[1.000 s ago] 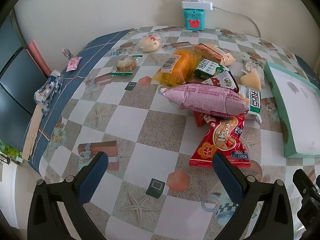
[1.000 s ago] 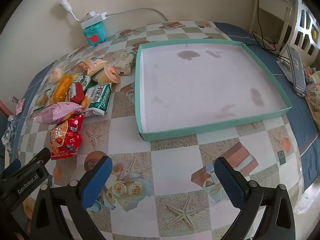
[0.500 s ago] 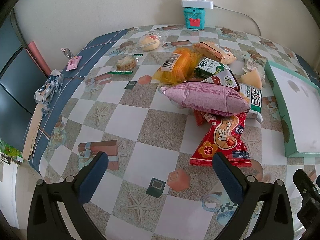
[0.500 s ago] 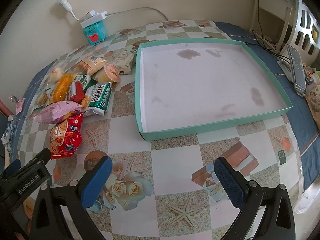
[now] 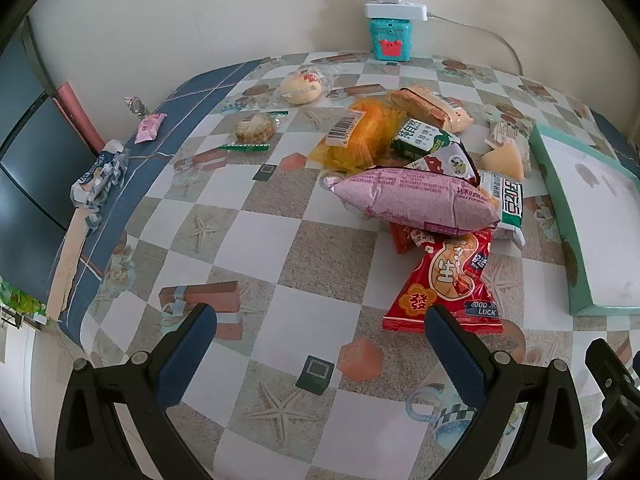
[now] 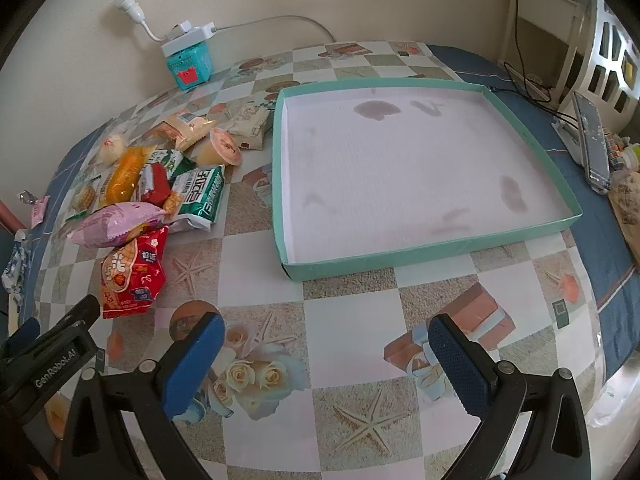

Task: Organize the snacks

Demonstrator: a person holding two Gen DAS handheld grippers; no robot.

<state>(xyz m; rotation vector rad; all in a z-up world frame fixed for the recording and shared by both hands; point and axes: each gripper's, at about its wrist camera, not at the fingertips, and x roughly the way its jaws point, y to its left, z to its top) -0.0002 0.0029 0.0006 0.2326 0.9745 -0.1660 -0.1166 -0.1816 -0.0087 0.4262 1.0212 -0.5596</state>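
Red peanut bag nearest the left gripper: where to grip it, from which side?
Judgement: take the red peanut bag by its near crimped bottom edge, coming in low from the front with the open left gripper. That edge is flat, faces the gripper and lies free on the tablecloth; the far end is tucked under the pink snack bag, so pulling toward you should slide it out.

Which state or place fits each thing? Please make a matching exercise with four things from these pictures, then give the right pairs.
Things:
1. pink bag
2. red peanut bag
3. teal tray
4. round biscuit

Places or states:
a. holds no snacks
b. lies apart from the pile, near the blue border
c. rests on top of the pile
d. nearest snack to the left gripper, partly under another bag

Pairs: 1-c, 2-d, 3-a, 4-b
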